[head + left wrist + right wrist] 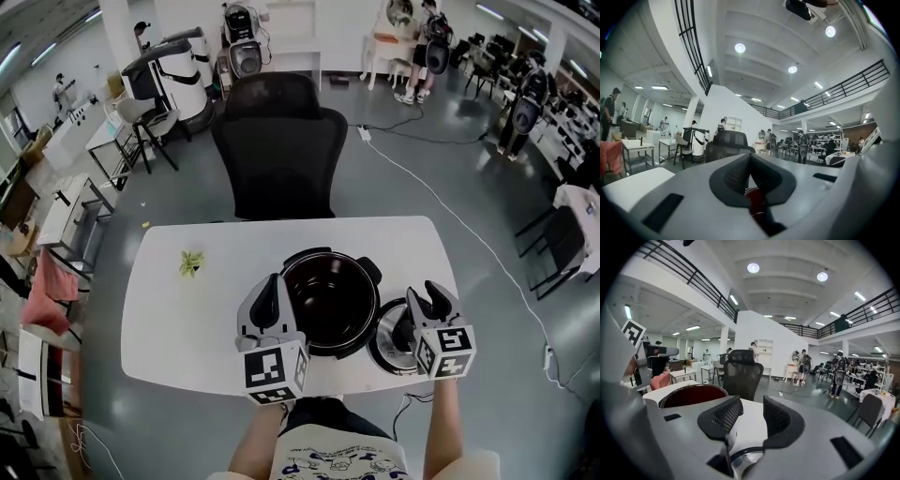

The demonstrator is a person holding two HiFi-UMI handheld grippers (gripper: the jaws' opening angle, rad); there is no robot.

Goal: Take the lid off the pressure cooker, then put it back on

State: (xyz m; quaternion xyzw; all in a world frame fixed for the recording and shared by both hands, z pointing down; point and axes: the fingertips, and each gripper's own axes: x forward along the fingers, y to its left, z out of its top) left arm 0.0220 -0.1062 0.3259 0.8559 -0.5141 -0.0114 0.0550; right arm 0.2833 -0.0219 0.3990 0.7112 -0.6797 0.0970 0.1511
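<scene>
Pressure cooker [330,253] stood upright near the front of the white bench [187,319], mouth up and uncovered. Its inside showed only a dark, glossy wall. A black lug stuck out at the far-right rim.

Lid [386,349] lay flat on the bench just right of the cooker, its metal rim showing. Which way its handle ran, could not tell.

Left gripper [273,281] sat level at the cooker's left rim, fingers closed together, dark red of the pot below them. Right gripper [427,298] hung over the lid, tilted down, fingers partly apart and pressing nothing. Lid's rim [745,458] showed below the gap.

A small green object [191,262] lay on the bench at far left.
</scene>
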